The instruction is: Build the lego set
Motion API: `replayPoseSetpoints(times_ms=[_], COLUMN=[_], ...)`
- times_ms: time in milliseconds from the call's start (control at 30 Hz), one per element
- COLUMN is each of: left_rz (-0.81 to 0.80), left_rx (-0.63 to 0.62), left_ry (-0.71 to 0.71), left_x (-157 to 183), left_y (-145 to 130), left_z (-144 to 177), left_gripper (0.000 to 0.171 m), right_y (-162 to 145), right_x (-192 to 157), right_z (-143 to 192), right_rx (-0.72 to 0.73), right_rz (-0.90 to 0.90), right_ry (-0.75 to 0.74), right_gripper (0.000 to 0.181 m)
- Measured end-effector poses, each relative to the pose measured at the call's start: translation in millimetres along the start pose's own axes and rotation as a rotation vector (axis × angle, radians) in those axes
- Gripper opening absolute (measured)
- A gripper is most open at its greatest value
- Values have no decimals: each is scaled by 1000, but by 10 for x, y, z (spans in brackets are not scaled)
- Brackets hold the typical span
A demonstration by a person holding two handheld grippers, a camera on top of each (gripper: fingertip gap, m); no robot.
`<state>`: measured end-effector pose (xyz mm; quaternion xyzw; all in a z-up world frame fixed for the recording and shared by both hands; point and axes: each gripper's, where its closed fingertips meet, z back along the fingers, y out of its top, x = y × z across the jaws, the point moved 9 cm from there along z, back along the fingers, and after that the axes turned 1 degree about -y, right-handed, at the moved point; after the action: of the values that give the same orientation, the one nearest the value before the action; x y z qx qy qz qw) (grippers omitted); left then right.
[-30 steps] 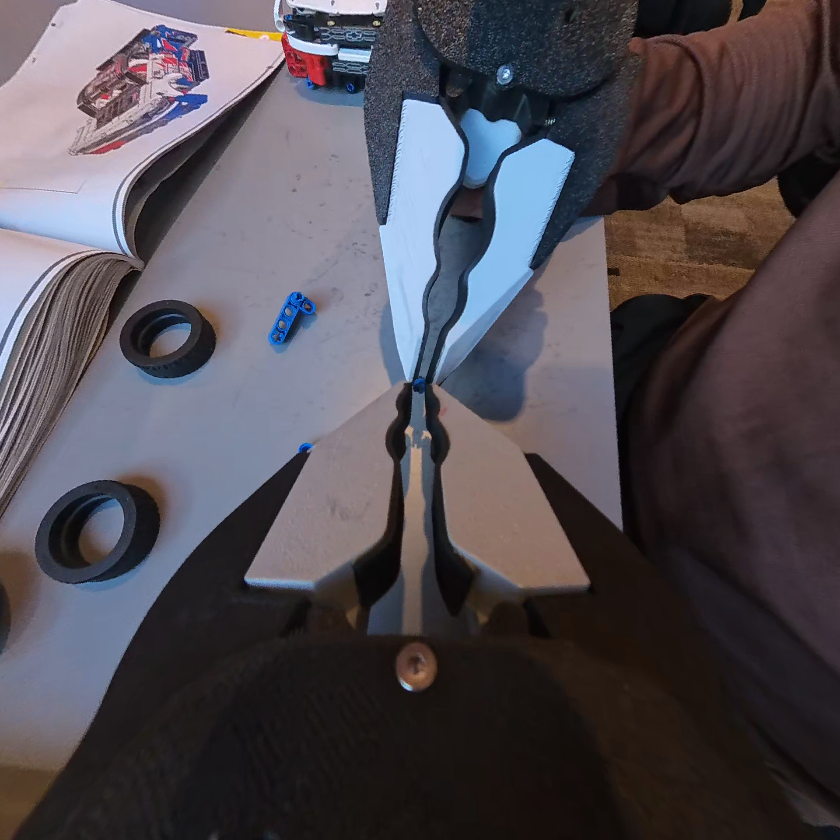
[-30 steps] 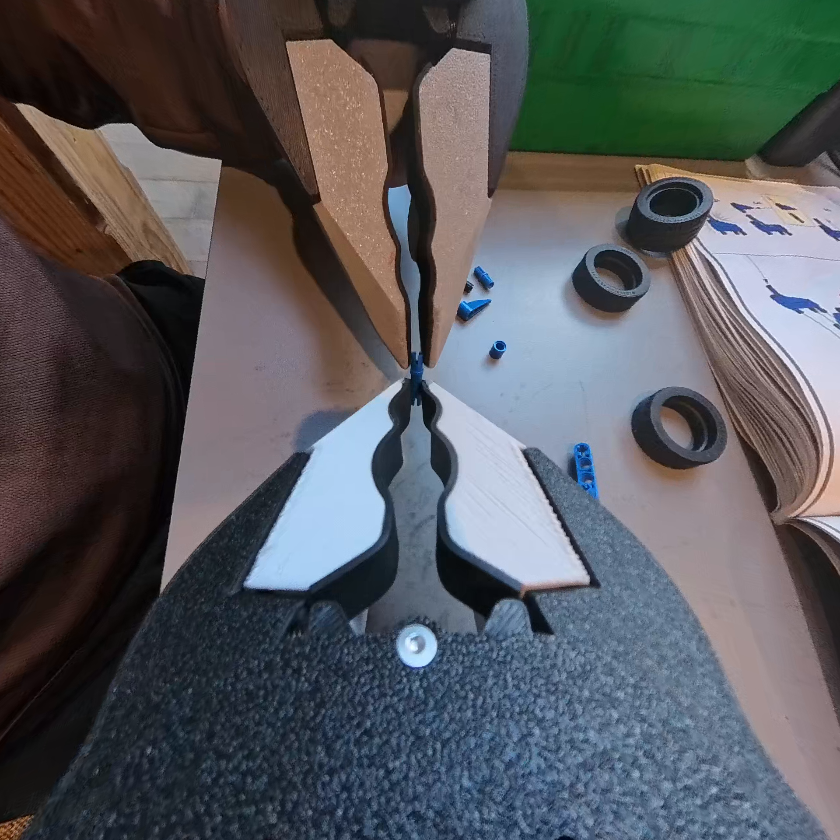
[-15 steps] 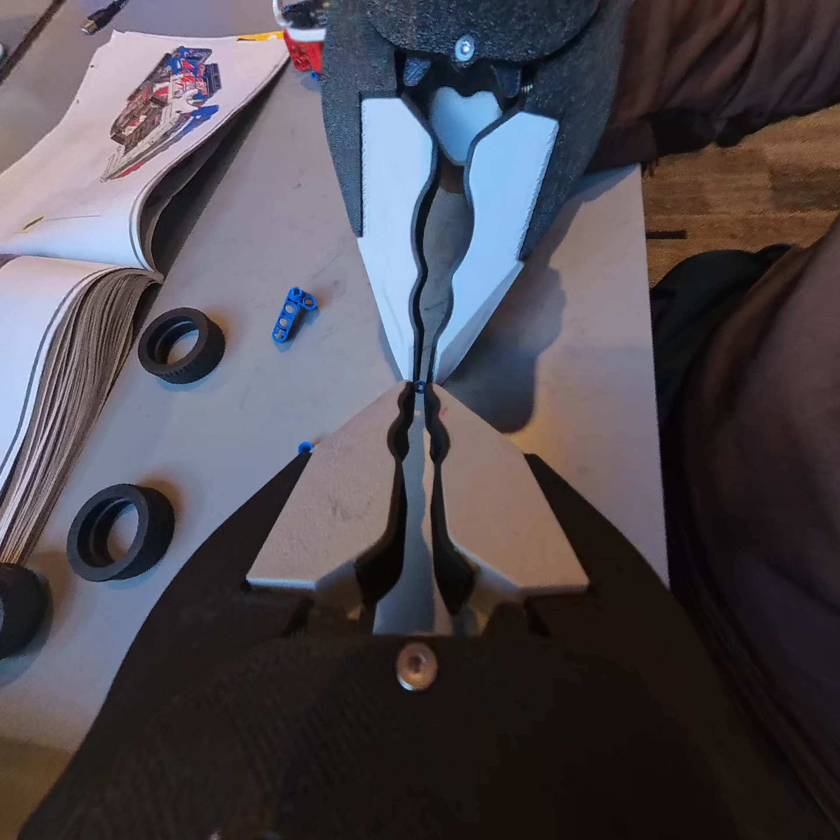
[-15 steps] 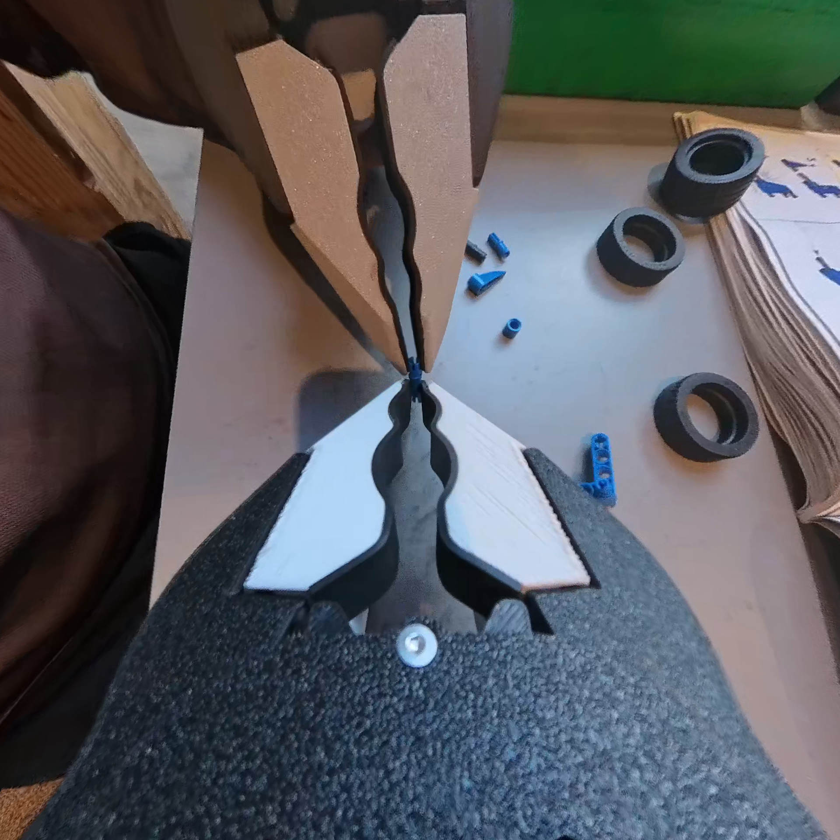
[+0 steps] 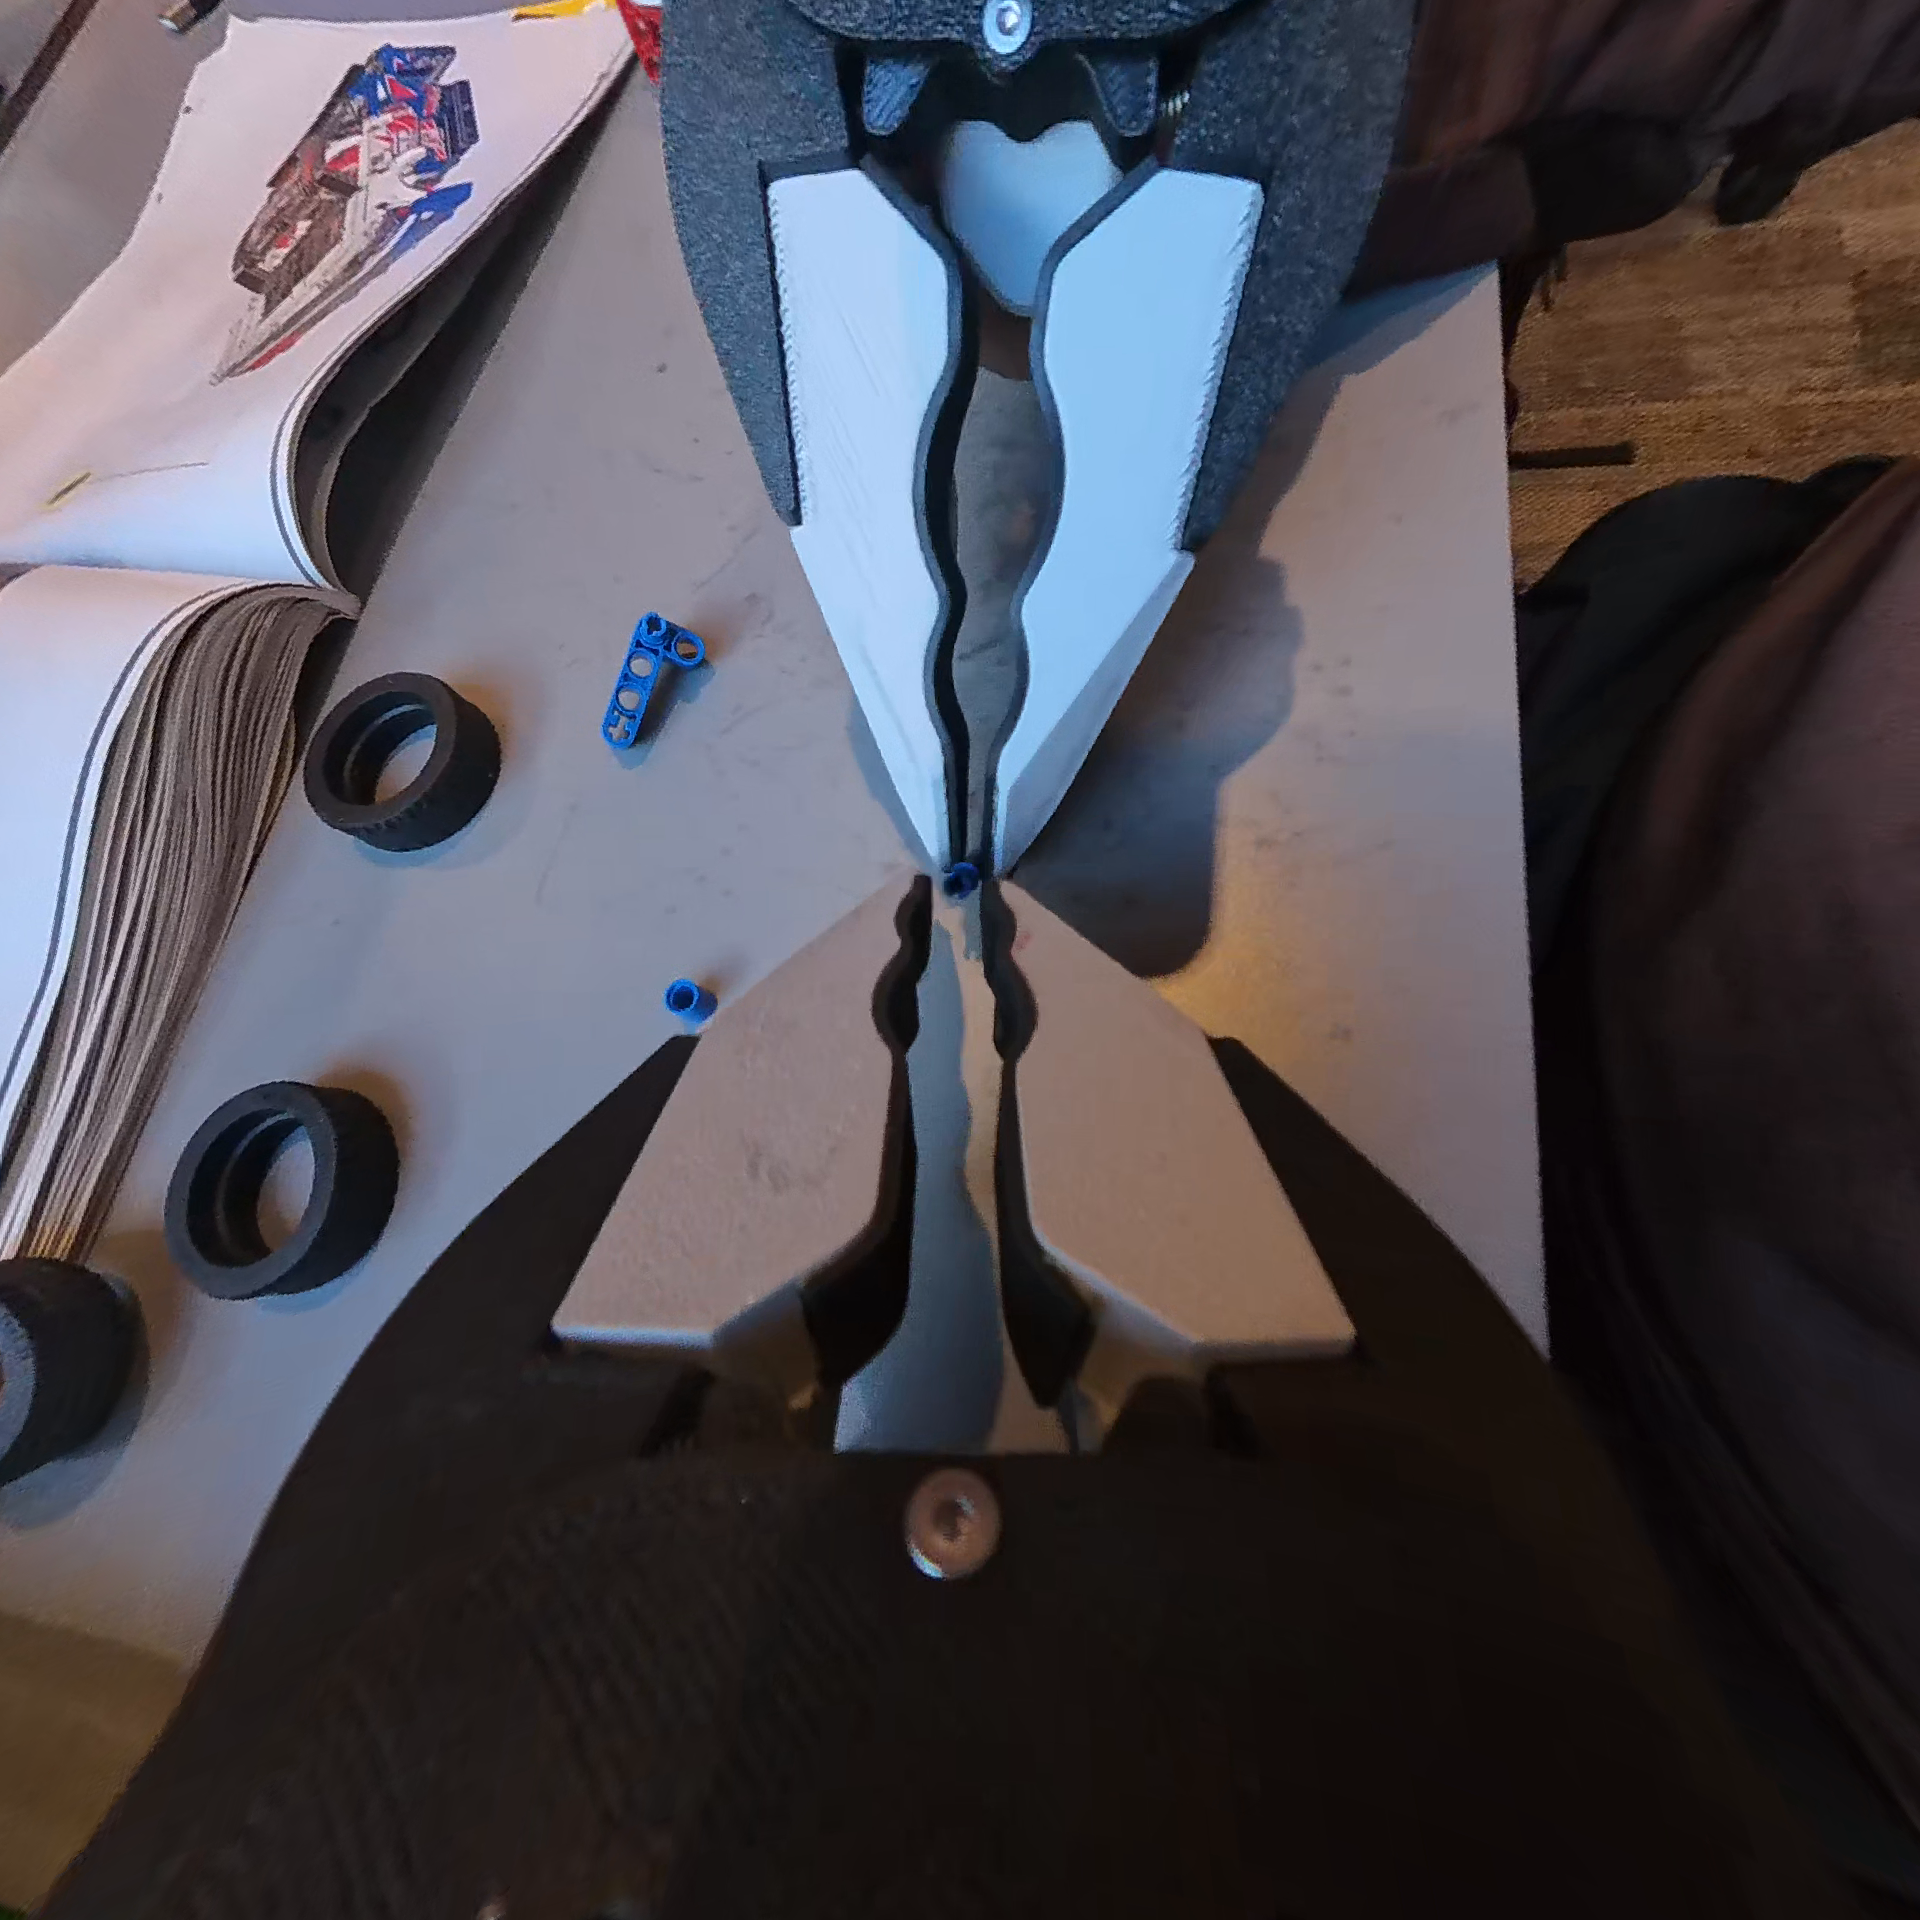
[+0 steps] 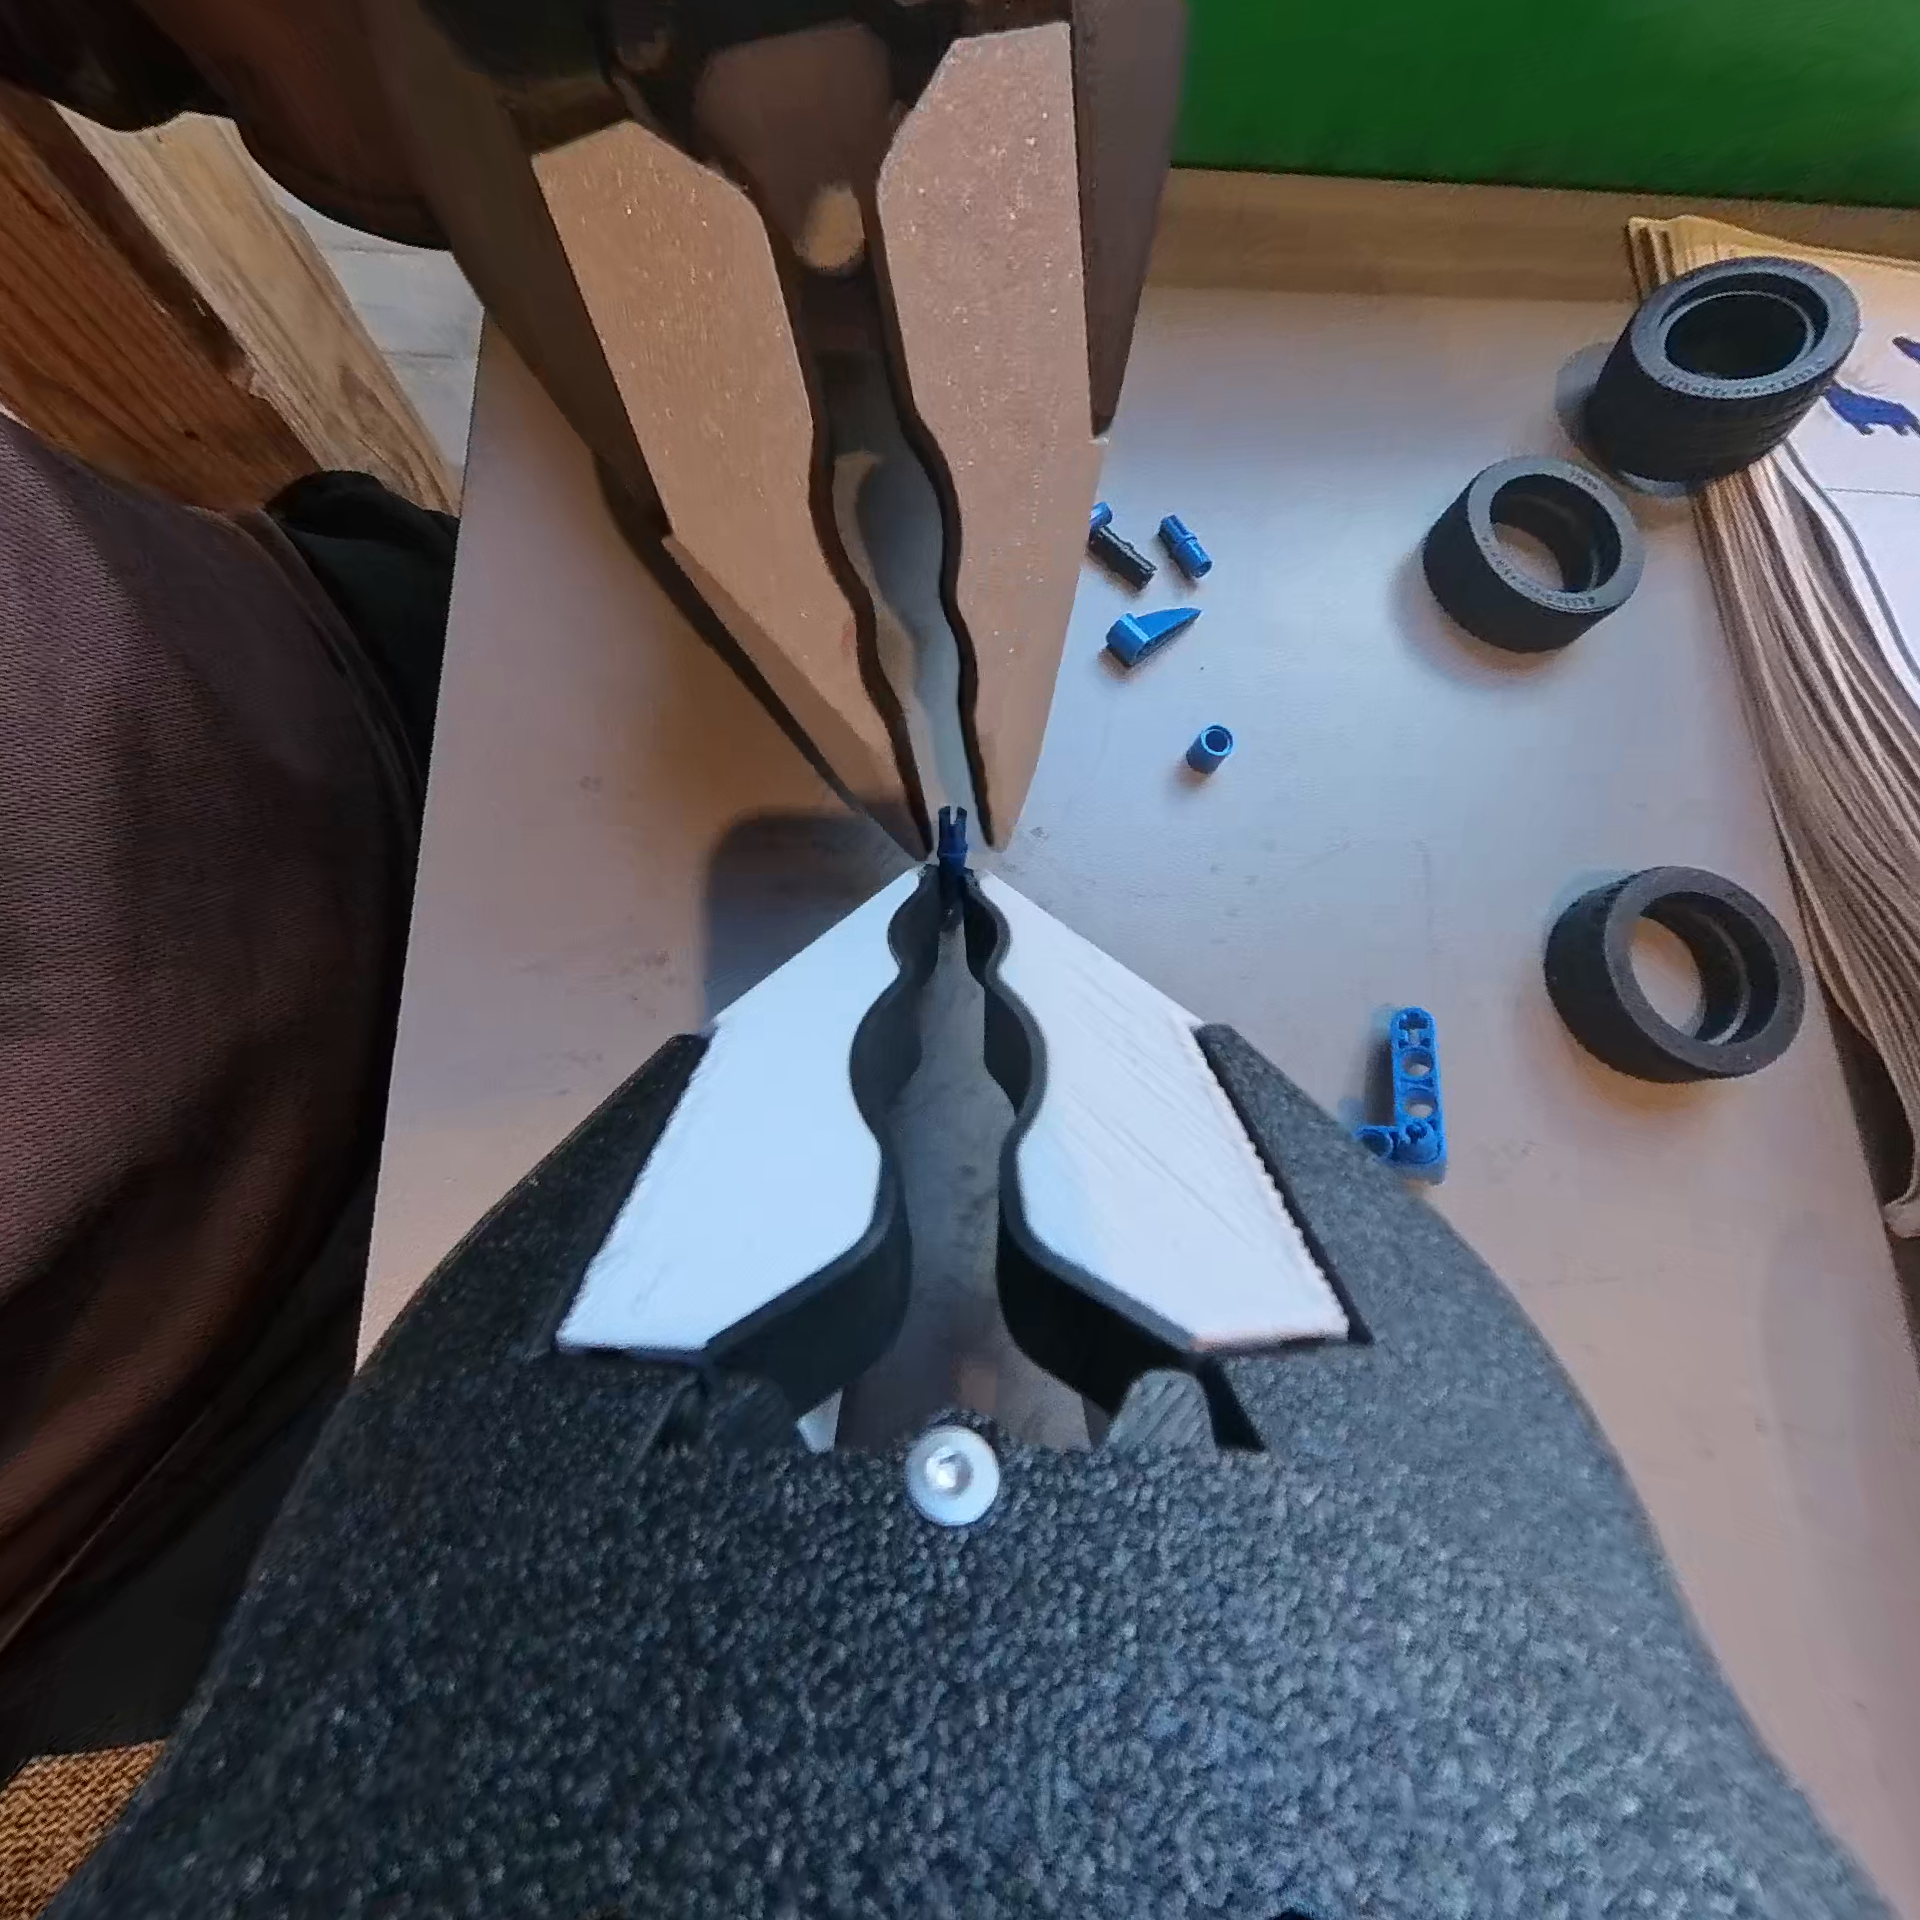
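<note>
Item: blue pin (image 6: 951, 844) passing tip to tip above the table (image 5: 1351, 727).
Right gripper (image 6: 951, 883) pinches the pin; left gripper (image 5: 961, 902) slightly parted at its free end. Judged step: handover. Next: left closes squarely. Blue beam (image 5: 646, 677) lies beyond the pin, near the tyres (image 5: 400, 762).

The left claw (image 5: 954, 899) and the right claw (image 6: 951, 873) point at each other, tip to tip. The right claw's fingers (image 5: 883, 582) are pinched on a small blue pin (image 6: 950, 836). The left claw's fingertips (image 6: 1003, 800) stand slightly parted just beyond the pin's free end, not gripping it. A dark sleeve (image 5: 1766, 935) lies alongside.
</note>
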<state>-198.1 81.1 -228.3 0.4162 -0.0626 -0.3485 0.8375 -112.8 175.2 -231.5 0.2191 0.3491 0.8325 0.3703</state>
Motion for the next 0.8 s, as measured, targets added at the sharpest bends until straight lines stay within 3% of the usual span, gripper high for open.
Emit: replayPoseSetpoints(times_ms=[800], left_rz=[29], left_rx=[74], left_ry=[-47], left_x=[-28], left_y=[0], left_z=[80], left_gripper=[2], right_y=[0], right_x=[-3], right_z=[53], right_rx=[45], right_rz=[-5], right_ry=[8], right_gripper=[4])
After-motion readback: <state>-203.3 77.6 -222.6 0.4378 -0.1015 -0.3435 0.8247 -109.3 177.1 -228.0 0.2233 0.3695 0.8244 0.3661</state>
